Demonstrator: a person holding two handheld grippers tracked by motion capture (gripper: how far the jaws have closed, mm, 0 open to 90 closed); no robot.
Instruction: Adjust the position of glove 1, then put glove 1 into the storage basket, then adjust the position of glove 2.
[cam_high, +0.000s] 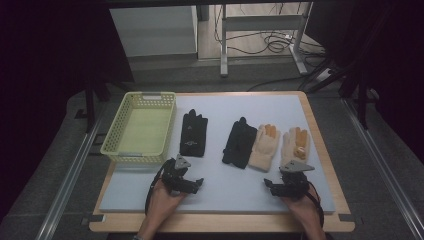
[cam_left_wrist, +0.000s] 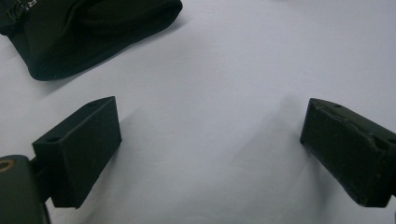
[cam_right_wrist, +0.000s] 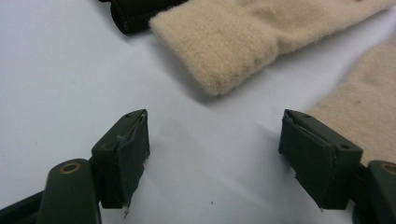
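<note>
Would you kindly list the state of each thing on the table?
Yellow basket: empty, upright.
Left black glove: flat, untouched.
Right black glove: flat, touching a beige glove.
Beige gloves: flat, untouched.
Left gripper: open, holding nothing.
Right gripper: open, holding nothing.

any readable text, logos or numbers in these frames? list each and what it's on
"R": the one legible letter, white, cut off by the frame edge, on the black glove in the left gripper view.
White logo on that same black glove in the high view: too small to read.
Second black glove, beige gloves, yellow basket, both grippers: no markings I can see.
</note>
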